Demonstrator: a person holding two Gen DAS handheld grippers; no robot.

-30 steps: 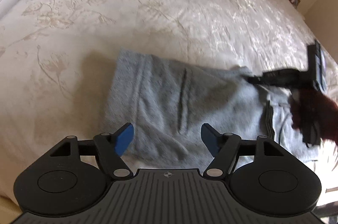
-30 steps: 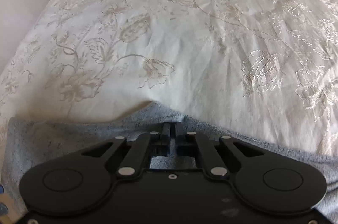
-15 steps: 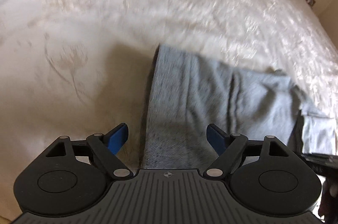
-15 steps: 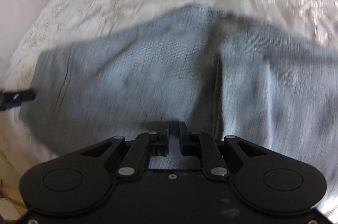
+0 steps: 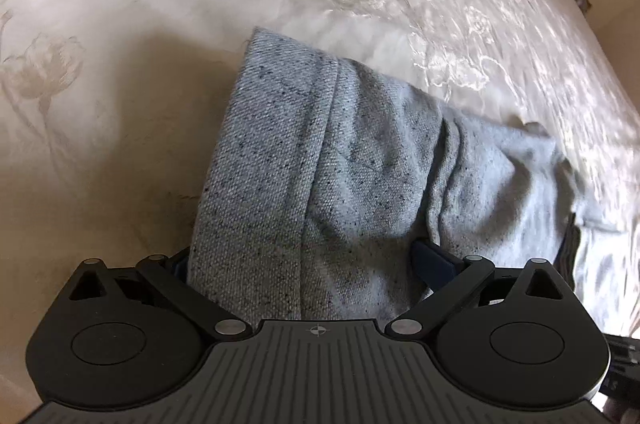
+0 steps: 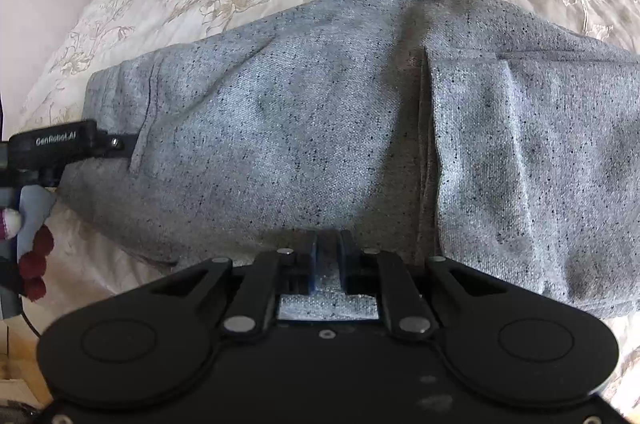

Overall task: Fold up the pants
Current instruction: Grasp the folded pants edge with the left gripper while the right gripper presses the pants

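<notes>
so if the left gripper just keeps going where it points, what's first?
The grey pants: the left gripper has open jaws astride the fabric's end, the bedspread underneath. Depth is unclear.

One legible marking only: "GenRobot.AI", small pale letters on the black plastic body of the left gripper [image 6: 60, 144], seen at the left edge of the right wrist view, beside the speckled grey knit pants [image 6: 320, 128]. Left wrist view: a small crosshair sign, no letters, on the ribbed black housing of the left gripper, near its front edge. Nothing else readable.
</notes>
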